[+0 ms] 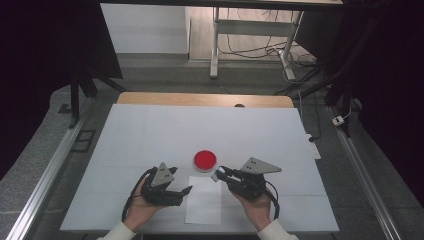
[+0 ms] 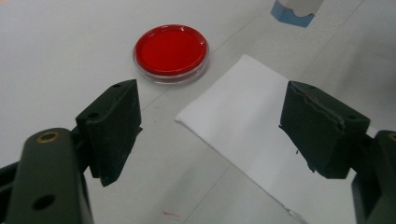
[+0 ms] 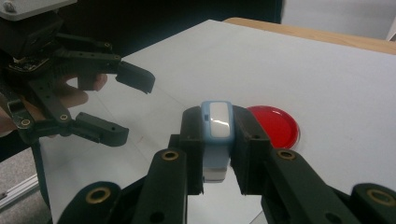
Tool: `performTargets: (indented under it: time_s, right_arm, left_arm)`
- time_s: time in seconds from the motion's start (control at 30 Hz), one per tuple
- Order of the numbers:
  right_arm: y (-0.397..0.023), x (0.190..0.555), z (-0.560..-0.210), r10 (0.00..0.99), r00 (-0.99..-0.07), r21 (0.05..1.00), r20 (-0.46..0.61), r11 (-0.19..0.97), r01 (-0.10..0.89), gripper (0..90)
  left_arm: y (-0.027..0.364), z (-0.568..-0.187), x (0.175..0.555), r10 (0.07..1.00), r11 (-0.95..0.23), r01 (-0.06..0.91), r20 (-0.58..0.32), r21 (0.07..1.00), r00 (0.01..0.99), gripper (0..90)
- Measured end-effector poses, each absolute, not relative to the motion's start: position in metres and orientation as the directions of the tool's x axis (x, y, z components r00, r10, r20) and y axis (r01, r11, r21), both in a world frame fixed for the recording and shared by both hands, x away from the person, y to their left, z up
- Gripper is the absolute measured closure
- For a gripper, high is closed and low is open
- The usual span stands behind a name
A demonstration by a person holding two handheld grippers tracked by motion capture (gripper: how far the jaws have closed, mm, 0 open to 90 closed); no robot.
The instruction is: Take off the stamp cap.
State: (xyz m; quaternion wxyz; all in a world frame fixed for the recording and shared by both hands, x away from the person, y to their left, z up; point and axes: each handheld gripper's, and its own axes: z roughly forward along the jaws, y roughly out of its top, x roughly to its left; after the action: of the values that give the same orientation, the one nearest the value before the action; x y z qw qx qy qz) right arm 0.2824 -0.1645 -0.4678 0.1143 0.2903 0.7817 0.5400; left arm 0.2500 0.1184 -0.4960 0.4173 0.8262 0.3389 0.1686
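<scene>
Clamped between the fingers of the right gripper (image 3: 218,154) is a small blue-and-white block (image 3: 218,126), held above the desk (image 1: 150,135) just beside the red dish (image 1: 205,160); the left gripper (image 2: 210,126) holds its fingers wide apart with nothing between them, above the near edge of a white paper sheet (image 1: 204,200); the dish lies just beyond that sheet.
</scene>
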Motion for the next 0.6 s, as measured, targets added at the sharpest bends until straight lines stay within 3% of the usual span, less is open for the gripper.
performTargets:
  time_s: [0.6]
  right_arm:
    - [-0.162, 0.282, -0.469, 0.575, -0.807, 0.911, 0.134, 0.249, 0.329, 75.2]
  left_arm:
    - [0.096, -0.493, 0.254, 0.681, -0.435, 0.408, -0.003, 0.803, 0.732, 20.8]
